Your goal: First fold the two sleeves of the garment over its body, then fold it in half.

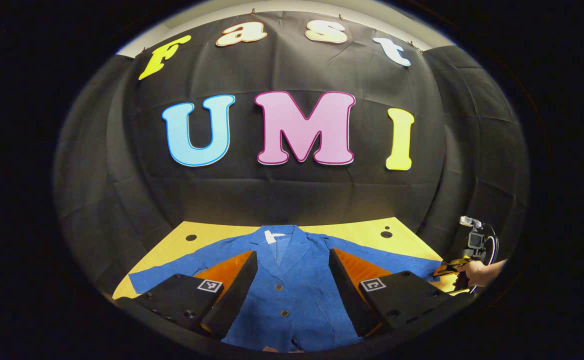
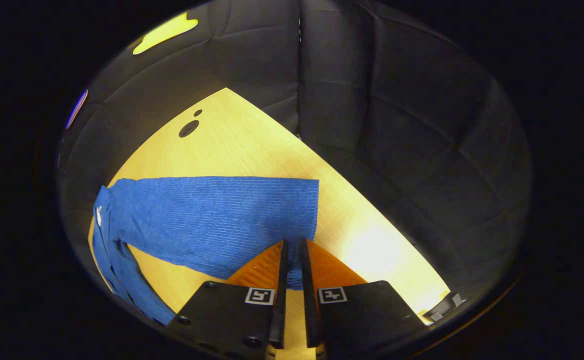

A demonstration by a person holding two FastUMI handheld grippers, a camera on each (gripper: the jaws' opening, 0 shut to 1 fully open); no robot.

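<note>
Your left gripper point(image 1: 292, 280) hangs with fingers spread wide over the blue jacket point(image 1: 287, 290) lying flat on the yellow table point(image 1: 362, 232) at lower centre, while your right gripper point(image 2: 292, 255) pinches its sleeve cuff point(image 2: 297, 265) at bottom centre.

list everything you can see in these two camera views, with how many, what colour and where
jacket: one, blue, spread flat and face up on the table, sleeves out to both sides
buttons: two in sight, dark, down the jacket front
sleeve: one, blue, flat on the table in the right gripper view
table: one, yellow wood, with dark round holes near its far corners
left hand-held gripper: one, open above the jacket body
right hand-held gripper: one, shut on the sleeve edge
hand: one, holding the right hand-held gripper at the table's edge
</note>
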